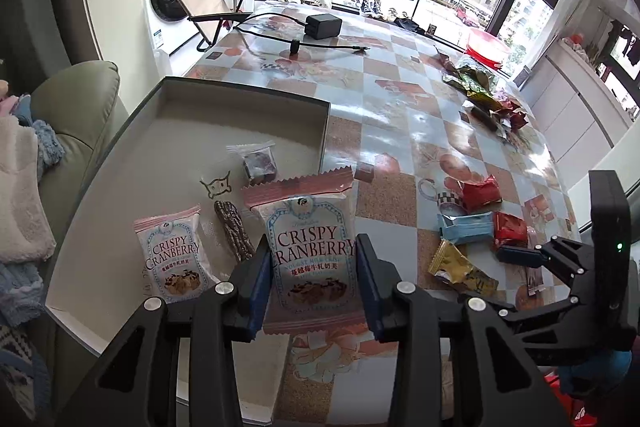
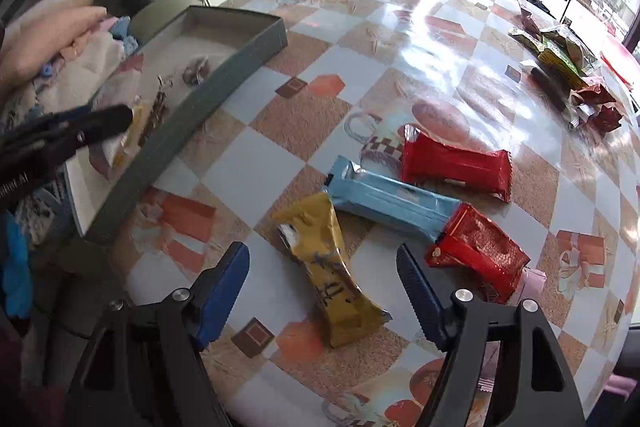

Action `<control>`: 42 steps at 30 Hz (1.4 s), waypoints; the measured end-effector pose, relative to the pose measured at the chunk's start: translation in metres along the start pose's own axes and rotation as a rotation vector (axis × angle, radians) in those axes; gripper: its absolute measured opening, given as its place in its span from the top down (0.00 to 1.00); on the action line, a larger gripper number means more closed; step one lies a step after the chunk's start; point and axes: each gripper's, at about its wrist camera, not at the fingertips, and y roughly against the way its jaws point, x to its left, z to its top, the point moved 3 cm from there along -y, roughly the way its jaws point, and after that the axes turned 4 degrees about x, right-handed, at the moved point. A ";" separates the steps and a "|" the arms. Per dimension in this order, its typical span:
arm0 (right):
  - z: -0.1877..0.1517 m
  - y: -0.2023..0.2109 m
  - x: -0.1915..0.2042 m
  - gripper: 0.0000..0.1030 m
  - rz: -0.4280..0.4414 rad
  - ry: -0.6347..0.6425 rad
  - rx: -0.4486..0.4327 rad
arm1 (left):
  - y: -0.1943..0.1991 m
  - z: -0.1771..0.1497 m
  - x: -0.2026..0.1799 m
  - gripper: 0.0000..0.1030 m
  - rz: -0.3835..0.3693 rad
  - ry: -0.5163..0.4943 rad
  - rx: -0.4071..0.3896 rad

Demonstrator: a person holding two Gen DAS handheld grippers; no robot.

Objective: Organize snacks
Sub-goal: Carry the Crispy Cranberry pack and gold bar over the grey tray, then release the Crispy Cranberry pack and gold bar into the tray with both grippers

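My left gripper (image 1: 314,281) is shut on a Crispy Cranberry packet (image 1: 310,247), held over the near right edge of a shallow grey box (image 1: 240,95). In the box lie a second Crispy Cranberry packet (image 1: 174,253), a dark bar in clear wrap (image 1: 234,231) and a small clear bag (image 1: 256,161). My right gripper (image 2: 322,287) is open around a yellow packet (image 2: 328,275) lying on the table. Beside it lie a blue packet (image 2: 390,201) and two red packets (image 2: 456,163) (image 2: 478,251). The right gripper also shows in the left wrist view (image 1: 520,255).
A checkered table (image 2: 400,39) holds a black charger with cable (image 1: 322,26) at the far side and a pile of green and red wrappers (image 2: 568,67) at the far right. A green sofa with cloths (image 1: 60,131) stands left of the box.
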 end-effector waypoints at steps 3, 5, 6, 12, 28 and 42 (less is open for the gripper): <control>-0.003 -0.013 -0.003 0.26 -0.001 -0.013 0.040 | 0.000 -0.001 0.002 0.59 -0.004 0.007 -0.001; -0.005 -0.021 -0.003 0.47 -0.018 -0.010 0.066 | 0.002 -0.002 0.006 0.59 0.001 0.006 -0.005; -0.004 -0.020 -0.001 0.57 -0.052 0.008 0.056 | 0.002 -0.002 0.008 0.59 0.008 0.005 -0.007; 0.002 -0.009 0.013 0.77 -0.004 0.019 0.014 | 0.005 0.000 0.026 0.59 0.017 0.035 -0.019; 0.128 0.005 0.106 0.77 0.294 -0.002 -0.068 | -0.007 0.006 0.096 0.59 0.071 0.129 -0.007; 0.145 -0.033 0.125 0.57 0.281 -0.017 0.027 | -0.014 0.004 0.097 0.22 0.095 0.113 -0.024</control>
